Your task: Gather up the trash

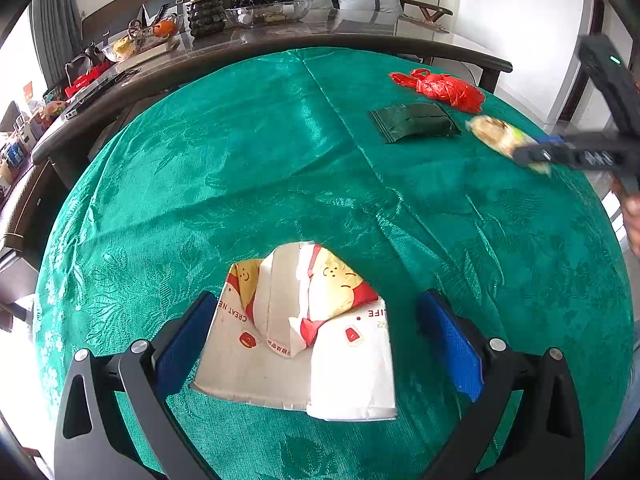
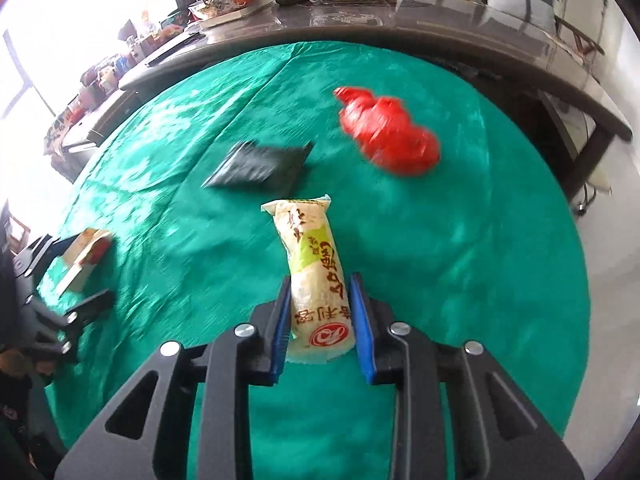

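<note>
left gripper [image 1: 316, 340]: open astride paper bag [image 1: 304, 344] | right gripper [image 1: 532, 152]: on snack packet [image 1: 496, 136]

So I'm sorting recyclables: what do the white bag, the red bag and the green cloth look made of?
White bag: looks like matte paper, holding sharp creases.
Red bag: probably thin glossy plastic film, crumpled and shiny.
Green cloth: woven fabric with a satin sheen and a leaf pattern.

On the white paper bag [image 1: 296, 344], lower centre of the left wrist view, "CREAT NE" is read along the left panel, printed sideways and inverted. "IFE" is read inverted on the right panel. Small red Chinese characters on a folded flap are too small to be made out. On the snack packet [image 2: 316, 276], centre of the right wrist view, large dark Chinese characters and a round red logo are seen; the wording is not legible.
</note>
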Tool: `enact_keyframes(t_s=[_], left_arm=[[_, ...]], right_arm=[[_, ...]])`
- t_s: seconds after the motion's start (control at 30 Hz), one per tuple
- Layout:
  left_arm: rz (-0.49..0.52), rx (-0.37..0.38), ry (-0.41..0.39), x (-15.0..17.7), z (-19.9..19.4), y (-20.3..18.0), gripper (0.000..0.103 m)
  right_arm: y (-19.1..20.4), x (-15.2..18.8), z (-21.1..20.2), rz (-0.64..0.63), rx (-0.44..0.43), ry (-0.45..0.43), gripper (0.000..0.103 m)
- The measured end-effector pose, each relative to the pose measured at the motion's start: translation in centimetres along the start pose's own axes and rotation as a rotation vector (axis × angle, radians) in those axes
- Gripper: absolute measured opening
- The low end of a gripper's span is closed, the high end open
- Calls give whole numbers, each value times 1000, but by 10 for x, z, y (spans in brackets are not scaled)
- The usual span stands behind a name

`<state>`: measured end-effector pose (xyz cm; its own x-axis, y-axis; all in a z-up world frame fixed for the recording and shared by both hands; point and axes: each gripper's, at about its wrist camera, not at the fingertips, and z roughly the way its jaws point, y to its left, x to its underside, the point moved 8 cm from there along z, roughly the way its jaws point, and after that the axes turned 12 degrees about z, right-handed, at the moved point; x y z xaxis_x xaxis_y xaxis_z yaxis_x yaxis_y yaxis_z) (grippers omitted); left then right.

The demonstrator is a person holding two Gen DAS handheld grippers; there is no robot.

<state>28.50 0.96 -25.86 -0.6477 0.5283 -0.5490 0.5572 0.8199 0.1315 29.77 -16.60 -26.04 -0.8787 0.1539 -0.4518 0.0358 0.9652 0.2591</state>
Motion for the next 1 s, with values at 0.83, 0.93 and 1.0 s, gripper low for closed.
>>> enact_keyframes(t_s=[0.83,0.93,1.0], left_arm=[[3,31,47,43,-26,29,99],[41,-19,34,40,-32,26,99],[64,-112,-20,31,-51,28,98]], right_arm=[[39,71,-1,-39,86,-131,87],[39,71,-2,-39,86,-131,88],[39,71,-1,-40,86,-130,88]])
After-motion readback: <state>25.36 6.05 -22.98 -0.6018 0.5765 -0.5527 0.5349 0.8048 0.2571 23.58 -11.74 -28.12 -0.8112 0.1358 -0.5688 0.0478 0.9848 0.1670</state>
